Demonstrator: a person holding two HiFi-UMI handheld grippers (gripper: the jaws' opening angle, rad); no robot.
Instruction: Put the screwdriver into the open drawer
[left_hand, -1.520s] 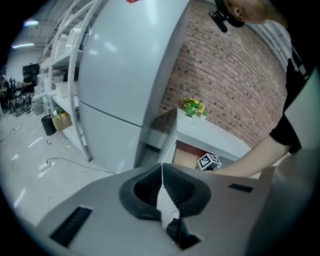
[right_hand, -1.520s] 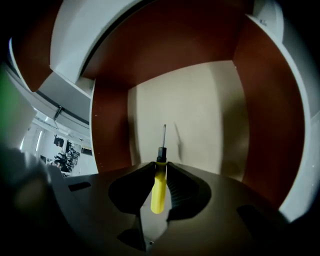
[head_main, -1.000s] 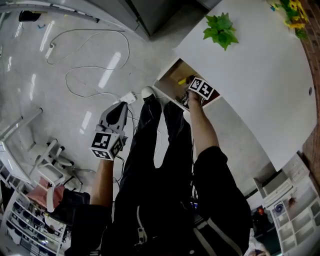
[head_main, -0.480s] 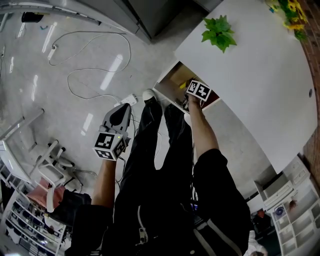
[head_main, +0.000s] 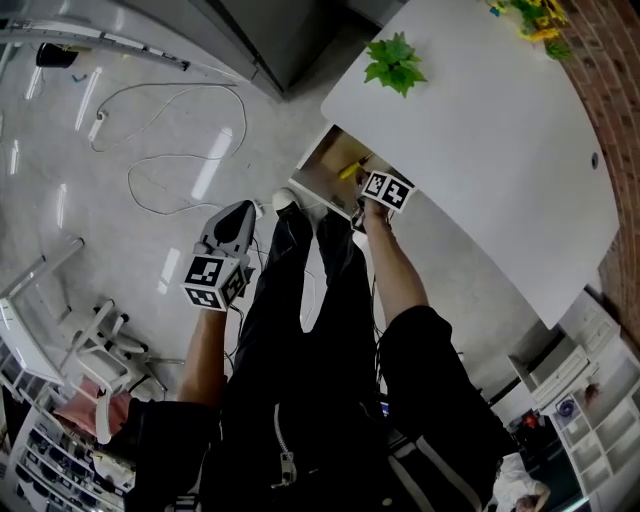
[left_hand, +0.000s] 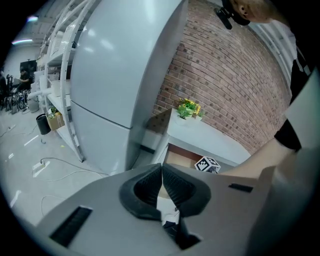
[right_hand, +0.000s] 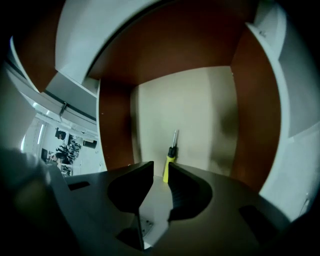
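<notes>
Right gripper view: screwdriver (right_hand: 170, 159) lies on drawer (right_hand: 200, 105) floor, clear of fingers (right_hand: 187, 192); placing looks done. Right gripper (right_hand: 160, 169) opening, nothing between. Left gripper (left_hand: 162, 172) closed tight, empty.

Our left tool (left_hand: 162, 172): jaws together, forearm lowered. Our right tool (right_hand: 160, 172): jaws opening, empty, arm outstretched.

The yellow-handled, black-collared screwdriver (right_hand: 170, 157) lies flat on the pale floor of the open, brown-walled drawer (right_hand: 200, 105).
</notes>
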